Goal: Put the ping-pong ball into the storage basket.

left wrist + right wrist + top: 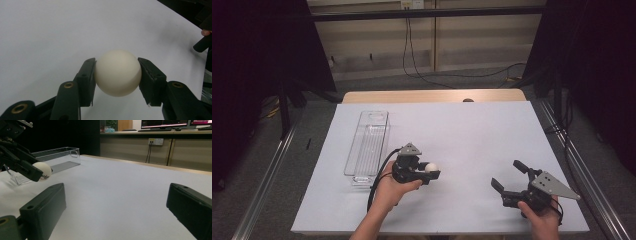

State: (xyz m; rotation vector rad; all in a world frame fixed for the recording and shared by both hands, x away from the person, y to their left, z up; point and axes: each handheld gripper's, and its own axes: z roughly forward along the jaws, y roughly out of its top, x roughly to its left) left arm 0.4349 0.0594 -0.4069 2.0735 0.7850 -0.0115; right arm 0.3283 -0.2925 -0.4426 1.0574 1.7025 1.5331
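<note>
Far left of the white sheet (472, 125): a clear plastic tray (368, 147), long and narrow, its long side running near to far, lying flat on the sheet; nothing can be made out inside it. Just right of the tray's near end, the left gripper (432, 171) is held in the person's left hand (388, 192), jaws pointing right. Its jaws are clamped on a white ball (431, 167); in the left gripper view the ball (117, 73) sits squarely between the two black pads, touched on both sides, with the sheet below it. In the right gripper view the ball (42, 171) shows dark print on its surface; the print is too small to read. The ball is near the tray, not in it. Well apart to the right, near the sheet's near right corner, the right gripper (509, 176) is held in the right hand (542, 217), pointing left and away. Its jaws stand wide apart, with only bare sheet between them.
</note>
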